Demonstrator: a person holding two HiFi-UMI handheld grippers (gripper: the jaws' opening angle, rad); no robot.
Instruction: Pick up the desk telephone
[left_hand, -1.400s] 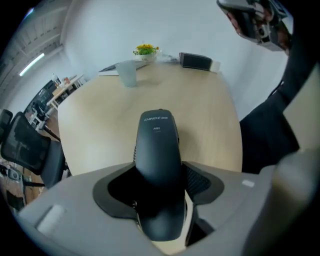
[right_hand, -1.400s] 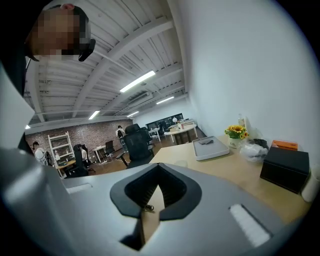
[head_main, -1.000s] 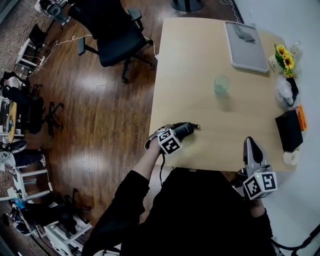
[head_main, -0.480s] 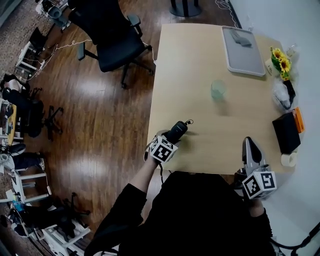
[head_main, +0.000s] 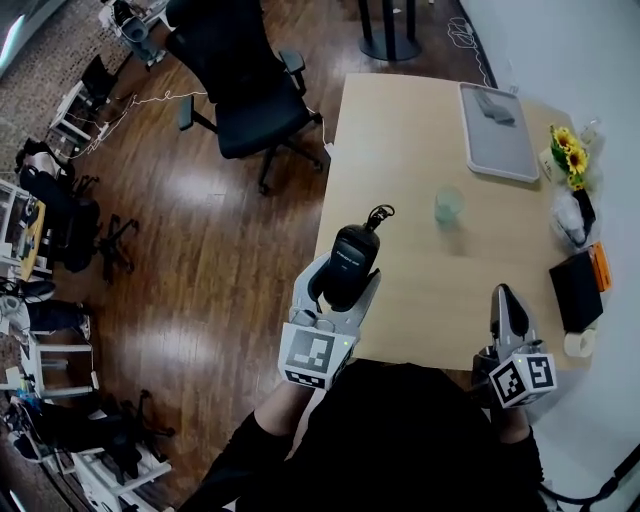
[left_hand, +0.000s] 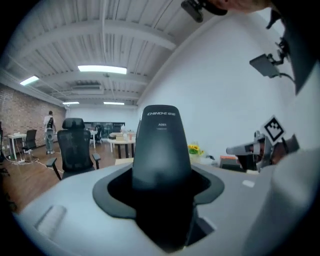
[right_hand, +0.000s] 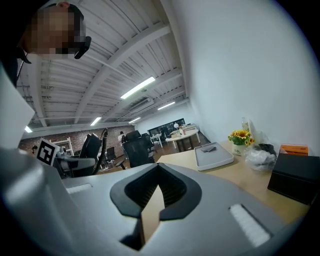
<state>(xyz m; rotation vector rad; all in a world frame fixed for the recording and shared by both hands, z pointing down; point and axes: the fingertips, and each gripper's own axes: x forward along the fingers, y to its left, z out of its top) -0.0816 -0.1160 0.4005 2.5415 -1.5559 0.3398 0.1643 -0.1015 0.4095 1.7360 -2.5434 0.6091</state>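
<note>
Left gripper (head_main: 347, 280): jaws part-spread, clamping the black telephone handset (head_main: 352, 255), holding it above the table (head_main: 400, 130) at its 7 o'clock edge. Right gripper (head_main: 501, 295): sitting at 5 o'clock, jaws together, carrying nothing.

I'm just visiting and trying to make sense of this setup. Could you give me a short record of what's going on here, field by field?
Place: office with a wooden table and a black office chair
Left hand-held gripper: shut on the black telephone handset, held up above the table's near edge
Right hand-held gripper: shut, empty, by the table's near edge
On the table: grey tray, glass, sunflowers, black box
</note>
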